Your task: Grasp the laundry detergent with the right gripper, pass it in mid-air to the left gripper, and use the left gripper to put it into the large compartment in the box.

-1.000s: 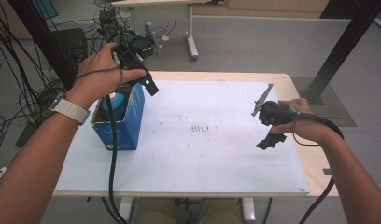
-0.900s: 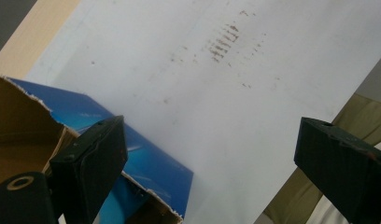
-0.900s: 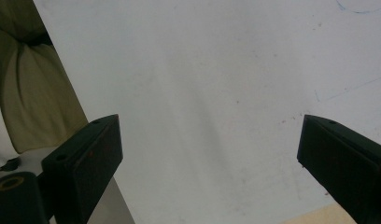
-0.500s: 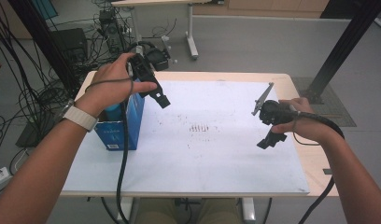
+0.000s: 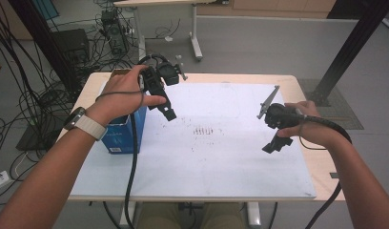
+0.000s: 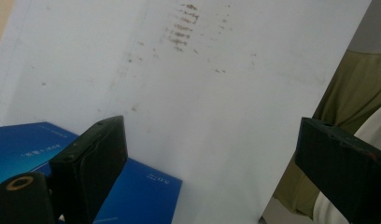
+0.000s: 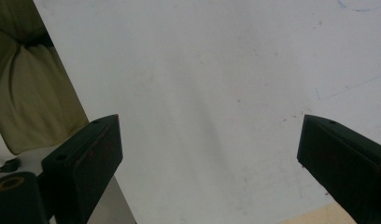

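High view: blue box [image 5: 123,131] upright at the left edge of the table [image 5: 321,167], on the white sheet [image 5: 221,157], top mostly hidden under the left hand [image 5: 128,95]. Tall and narrow, long axis vertical, broad printed face turned toward the person.

Left gripper [image 5: 168,112] raised over the sheet just to the right of the box's top, jaws spread wide and holding nothing, pointing down and toward the table's middle. Box thus to the left of and below those jaws, close by. In the left gripper view, blue box [image 6: 146,191] at lower left behind the near jaw, not between the two; plain sheet and a patch of brownish smudges [image 6: 184,32] ahead.

Right gripper [image 5: 277,143] well apart on the far side of the sheet, hovering low, likewise spread open and empty; bare white sheet [image 7: 212,93] between its jaws in the right gripper view. Left gripper clearly the nearer to the box.

Likely next: swing the left jaws back left and down to straddle the narrow width. Little margin on the box's left, table edge right there with cables [image 5: 35,100] on the floor beyond; a shove outward could tip it off. Ample open sheet to the right and front for setting down or sliding.
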`<control>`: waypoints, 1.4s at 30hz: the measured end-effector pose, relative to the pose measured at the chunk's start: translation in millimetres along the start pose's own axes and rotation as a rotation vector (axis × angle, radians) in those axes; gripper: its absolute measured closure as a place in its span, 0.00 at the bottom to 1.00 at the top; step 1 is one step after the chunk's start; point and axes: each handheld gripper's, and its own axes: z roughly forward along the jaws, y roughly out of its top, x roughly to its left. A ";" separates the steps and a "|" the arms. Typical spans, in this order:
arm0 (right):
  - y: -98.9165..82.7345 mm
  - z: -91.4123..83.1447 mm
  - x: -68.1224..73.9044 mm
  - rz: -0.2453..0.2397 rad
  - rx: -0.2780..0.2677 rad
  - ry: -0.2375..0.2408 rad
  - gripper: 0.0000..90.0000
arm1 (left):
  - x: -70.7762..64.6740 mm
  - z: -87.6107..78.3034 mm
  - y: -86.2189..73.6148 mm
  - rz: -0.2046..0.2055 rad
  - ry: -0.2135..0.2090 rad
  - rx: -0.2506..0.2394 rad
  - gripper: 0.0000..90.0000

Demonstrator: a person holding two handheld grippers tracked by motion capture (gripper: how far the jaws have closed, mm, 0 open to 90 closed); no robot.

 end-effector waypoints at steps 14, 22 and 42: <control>1.4 0.1 1.0 0.002 0.001 -0.001 0.07 | -6.0 16.1 0.1 0.044 -0.012 0.020 0.11; 0.4 2.4 1.5 0.001 0.004 0.001 0.07 | -6.7 23.6 -2.5 0.043 -0.014 0.021 0.11; 1.7 1.8 2.4 -0.004 0.002 0.005 0.07 | -7.3 27.4 -3.2 0.045 -0.004 0.023 0.11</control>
